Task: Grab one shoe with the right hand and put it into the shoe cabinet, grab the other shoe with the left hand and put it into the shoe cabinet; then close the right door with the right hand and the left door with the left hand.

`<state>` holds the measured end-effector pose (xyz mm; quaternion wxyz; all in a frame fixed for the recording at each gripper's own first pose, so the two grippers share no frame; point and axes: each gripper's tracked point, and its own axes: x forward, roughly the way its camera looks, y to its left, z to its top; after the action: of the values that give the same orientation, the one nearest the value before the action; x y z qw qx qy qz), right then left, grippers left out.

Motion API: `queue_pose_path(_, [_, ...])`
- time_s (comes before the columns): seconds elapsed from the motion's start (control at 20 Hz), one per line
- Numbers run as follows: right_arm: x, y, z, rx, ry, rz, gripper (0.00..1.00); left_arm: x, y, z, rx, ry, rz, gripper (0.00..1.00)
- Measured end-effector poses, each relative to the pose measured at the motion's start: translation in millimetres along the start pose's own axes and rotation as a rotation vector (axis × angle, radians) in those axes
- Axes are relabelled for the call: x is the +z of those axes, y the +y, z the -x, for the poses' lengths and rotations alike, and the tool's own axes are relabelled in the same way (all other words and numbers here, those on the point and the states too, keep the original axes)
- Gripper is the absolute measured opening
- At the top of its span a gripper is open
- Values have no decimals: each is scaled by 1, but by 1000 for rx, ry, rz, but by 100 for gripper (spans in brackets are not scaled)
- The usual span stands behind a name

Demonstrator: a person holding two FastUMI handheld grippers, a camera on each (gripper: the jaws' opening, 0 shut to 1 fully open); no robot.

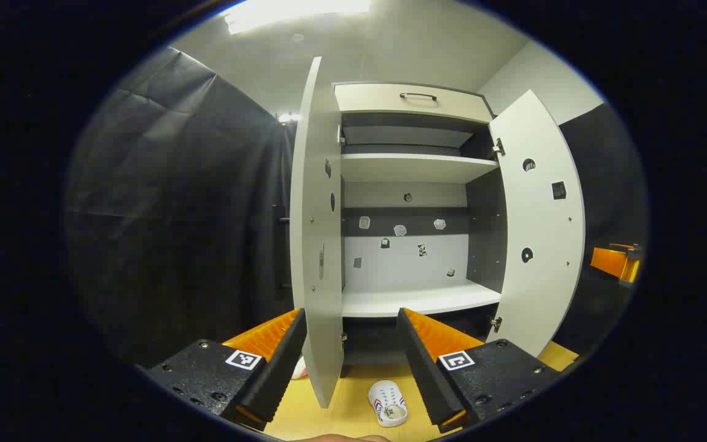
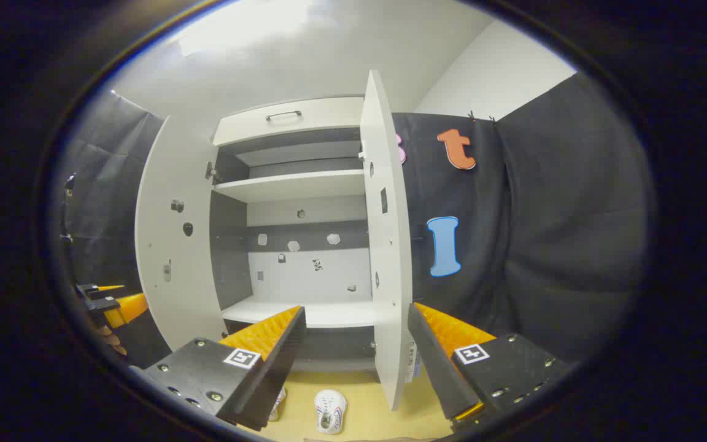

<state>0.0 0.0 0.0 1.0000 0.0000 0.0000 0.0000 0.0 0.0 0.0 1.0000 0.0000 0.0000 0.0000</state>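
left gripper view: left gripper (image 1: 351, 344) spread, empty | shoe cabinet (image 1: 412, 202) straight ahead, both doors open | shoe (image 1: 388, 403) on floor between the fingers || right gripper view: right gripper (image 2: 356, 341) spread, empty | right door (image 2: 387, 245) edge between fingers | shoe (image 2: 330, 411) below on floor

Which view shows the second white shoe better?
The right gripper view: both shoes lie on the floor, though its finger partly hides one. In the left gripper view, the left door hides most of that shoe.

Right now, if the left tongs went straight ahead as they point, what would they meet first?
Probably the open left door: its edge stands between the open left tongs, slightly left of centre. A little further right they would pass into the cabinet above the lower shelf. Depth is unclear.
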Motion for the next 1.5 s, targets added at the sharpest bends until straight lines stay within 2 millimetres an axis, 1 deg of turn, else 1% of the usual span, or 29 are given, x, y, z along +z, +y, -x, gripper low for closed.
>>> queue_pose_path(0.05, [0,-1,-3,1,-1,7,99,2,4,-1,12,-15,1,84])
queue_pose_path(0.1, [2,-3,-3,-5,-2,17,95,4,5,0,15,-21,3,89])
queue_pose_path(0.15, [3,-4,0,-12,-8,17,95,4,6,2,16,-21,3,89])
queue_pose_path(0.2, [5,-2,2,-12,-15,13,99,3,8,3,22,-25,4,89])
queue_pose_path(0.25, [6,-1,4,-9,-19,12,95,6,10,2,26,-38,-1,89])
queue_pose_path(0.35, [8,-1,7,-8,-25,12,95,4,11,1,33,-34,-5,89])
queue_pose_path(0.4, [7,-1,7,-8,-25,14,95,1,11,1,31,-28,0,85])
queue_pose_path(0.45, [6,0,6,-9,-25,19,95,0,11,0,28,-24,2,89])
queue_pose_path(0.5, [4,1,5,-10,-20,25,95,-2,13,-1,28,-21,3,89])
queue_pose_path(0.55, [0,3,4,-6,-15,29,99,-3,13,-2,28,-19,7,89])
queue_pose_path(0.6, [-5,6,2,-2,-8,35,95,-5,13,-2,25,-16,13,89])
queue_pose_path(0.75, [-21,12,-6,4,11,48,95,-10,16,-2,17,-13,31,89])
queue_pose_path(0.8, [-27,14,-9,4,15,49,99,-11,16,-1,14,-10,34,89])
queue_pose_path(0.85, [-36,17,-13,4,20,49,99,-13,17,0,11,-8,38,89])
queue_pose_path(0.9, [-47,21,-17,12,29,49,99,-15,17,1,6,-9,47,89])
queue_pose_path(0.95, [-62,27,-21,20,42,47,99,-17,18,2,1,-7,53,85])
queue_pose_path(1.0, [-77,33,-25,35,62,45,99,-20,19,3,-6,-6,58,89])
queue_pose_path(1.05, [-94,38,-28,46,79,46,99,-22,19,5,-14,-6,63,85])
queue_pose_path(1.1, [-109,43,-32,54,91,52,99,-25,20,7,-24,-9,61,85])
queue_pose_path(1.15, [-124,48,-35,60,100,58,99,-29,21,8,-28,-9,59,89])
queue_pose_path(1.2, [-142,54,-40,67,111,69,99,-32,22,10,-30,-9,64,84])
queue_pose_path(1.3, [-186,64,-48,81,156,89,99,-41,23,13,-45,0,79,85])
queue_pose_path(1.35, [-213,71,-54,92,188,96,99,-47,24,15,-50,9,88,85])
queue_pose_path(1.4, [-235,75,-58,98,216,102,99,-51,24,17,-54,13,96,89])
queue_pose_path(1.45, [-261,78,-62,101,253,113,99,-55,24,18,-60,17,97,89])
queue_pose_path(1.5, [-285,80,-65,99,286,123,96,-60,25,19,-59,24,97,90])
